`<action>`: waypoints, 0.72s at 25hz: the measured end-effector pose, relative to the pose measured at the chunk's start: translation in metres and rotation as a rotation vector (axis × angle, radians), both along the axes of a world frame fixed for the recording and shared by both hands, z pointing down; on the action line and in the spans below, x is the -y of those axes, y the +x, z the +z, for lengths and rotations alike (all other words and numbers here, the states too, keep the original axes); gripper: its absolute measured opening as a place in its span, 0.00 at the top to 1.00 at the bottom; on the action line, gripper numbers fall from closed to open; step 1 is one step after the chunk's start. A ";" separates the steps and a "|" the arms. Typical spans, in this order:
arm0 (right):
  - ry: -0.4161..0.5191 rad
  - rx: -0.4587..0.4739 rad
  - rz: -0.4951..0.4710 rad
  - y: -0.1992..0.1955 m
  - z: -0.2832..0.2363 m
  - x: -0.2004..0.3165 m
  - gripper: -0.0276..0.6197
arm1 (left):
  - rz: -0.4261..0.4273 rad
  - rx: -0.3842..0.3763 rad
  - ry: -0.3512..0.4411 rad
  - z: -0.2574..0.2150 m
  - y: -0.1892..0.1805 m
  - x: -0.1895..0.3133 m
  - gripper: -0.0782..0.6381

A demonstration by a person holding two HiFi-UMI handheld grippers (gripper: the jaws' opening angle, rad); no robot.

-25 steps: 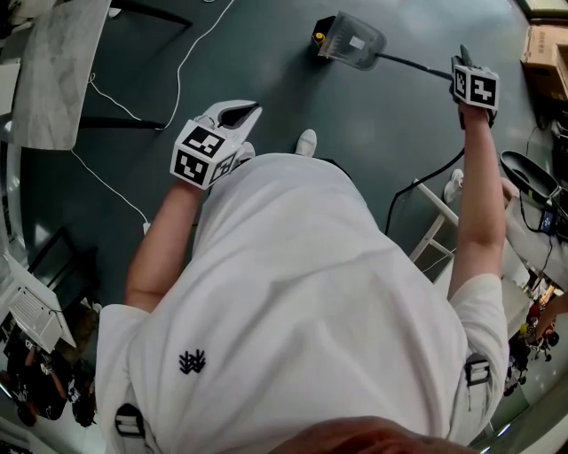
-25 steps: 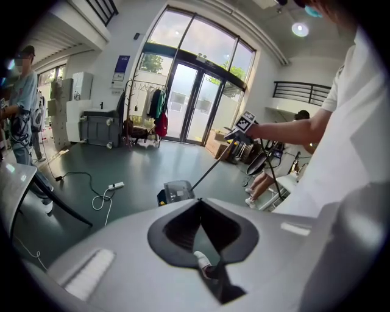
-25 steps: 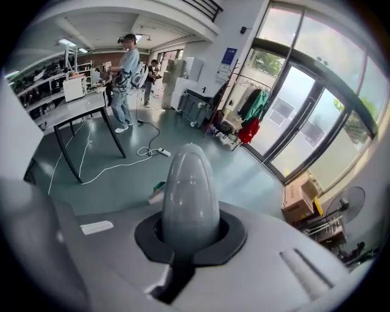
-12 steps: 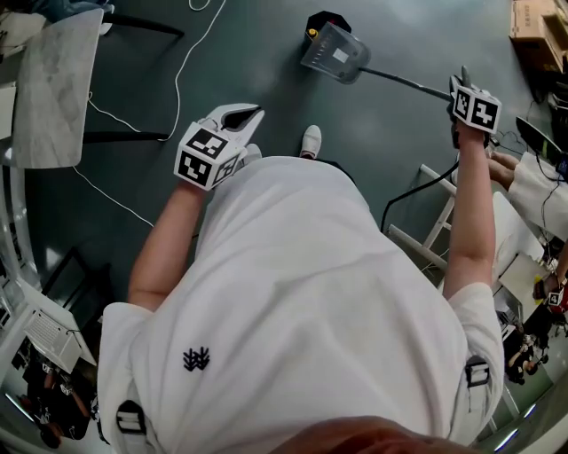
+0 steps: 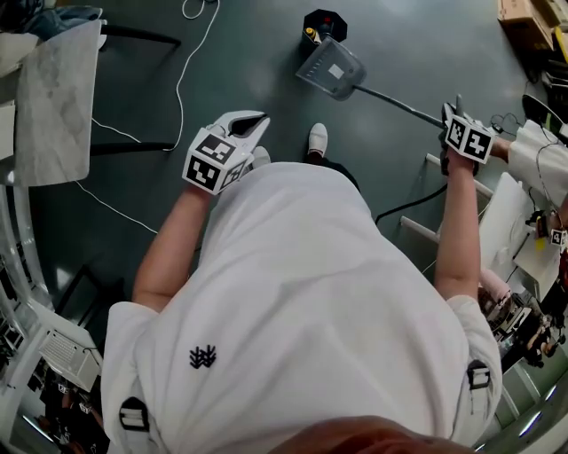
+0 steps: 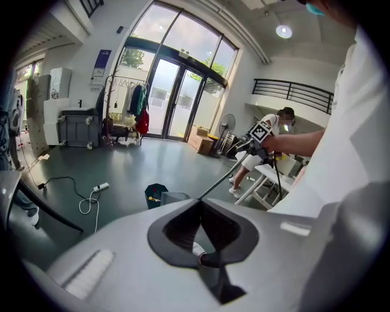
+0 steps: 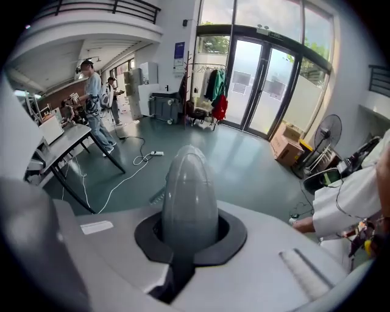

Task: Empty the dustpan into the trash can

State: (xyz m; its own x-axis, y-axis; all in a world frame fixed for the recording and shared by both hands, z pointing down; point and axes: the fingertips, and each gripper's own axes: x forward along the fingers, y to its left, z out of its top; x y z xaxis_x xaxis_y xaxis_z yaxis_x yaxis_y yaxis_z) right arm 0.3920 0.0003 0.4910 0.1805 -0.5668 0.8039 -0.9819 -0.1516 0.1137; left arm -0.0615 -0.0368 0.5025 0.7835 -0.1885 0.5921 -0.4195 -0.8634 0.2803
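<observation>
Now your right gripper (image 5: 458, 115) sits lower and further right in the head view than a second ago. The dustpan (image 5: 330, 71) hid most of the trash can (image 5: 324, 22) then. Now the can shows nearly whole at the far side of the floor, with the tilted pan overlapping only its near rim. Your right gripper view shows neither pan nor can, only its jaws clenched round the grey rounded end of the handle (image 7: 189, 195). Your left gripper (image 5: 248, 121) hangs near your chest, well apart from the pan, its jaws closed with nothing between them. Its view gives you the can from the side, the pan just right of it, and the long handle rising to your right gripper.
</observation>
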 end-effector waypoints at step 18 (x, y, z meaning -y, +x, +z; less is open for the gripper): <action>-0.007 0.112 0.114 -0.119 0.031 -0.120 0.95 | 0.043 -0.005 -0.031 0.024 -0.074 -0.031 0.81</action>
State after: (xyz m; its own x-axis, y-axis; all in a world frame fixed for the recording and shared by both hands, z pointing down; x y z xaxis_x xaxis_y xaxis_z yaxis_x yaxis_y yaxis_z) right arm 0.2729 0.1198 0.5215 0.1524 -0.5421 0.8264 -0.9649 -0.2627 0.0056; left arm -0.1360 -0.0062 0.5263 0.7932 -0.1365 0.5935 -0.3811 -0.8713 0.3090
